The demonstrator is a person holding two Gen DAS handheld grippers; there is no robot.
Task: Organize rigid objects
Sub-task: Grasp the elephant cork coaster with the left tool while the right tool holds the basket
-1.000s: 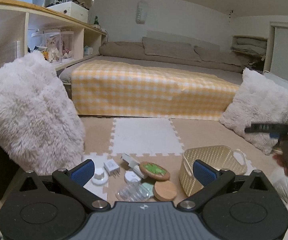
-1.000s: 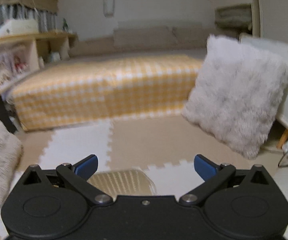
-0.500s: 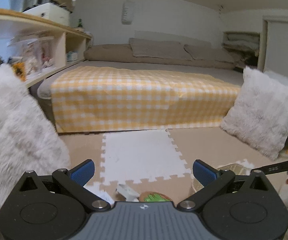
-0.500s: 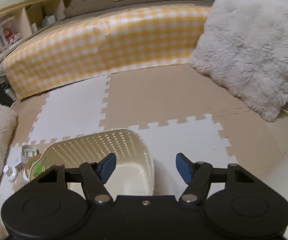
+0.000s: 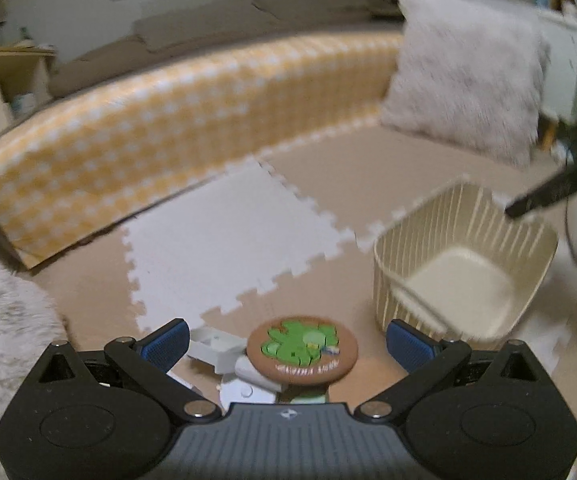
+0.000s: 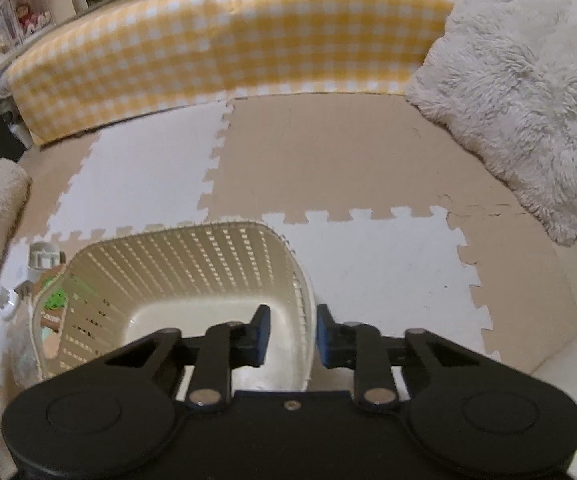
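Right gripper (image 6: 290, 334) jaws closing astride cream basket (image 6: 192, 264) wall, small gaps either side. Left gripper (image 5: 288, 340) spread wide above round coaster (image 5: 302, 350) beside basket, on foam mat (image 6: 368, 248).

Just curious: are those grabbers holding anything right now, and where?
The right gripper is closing on the basket rim, not yet clamped. The left gripper is open, holding nothing.

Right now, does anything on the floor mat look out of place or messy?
Yes. The small items lie in a loose heap: the round brown coaster with the green picture leans tilted on the white plastic pieces instead of lying flat. The cream basket beside them has nothing in it. The right gripper is closing over its rim.
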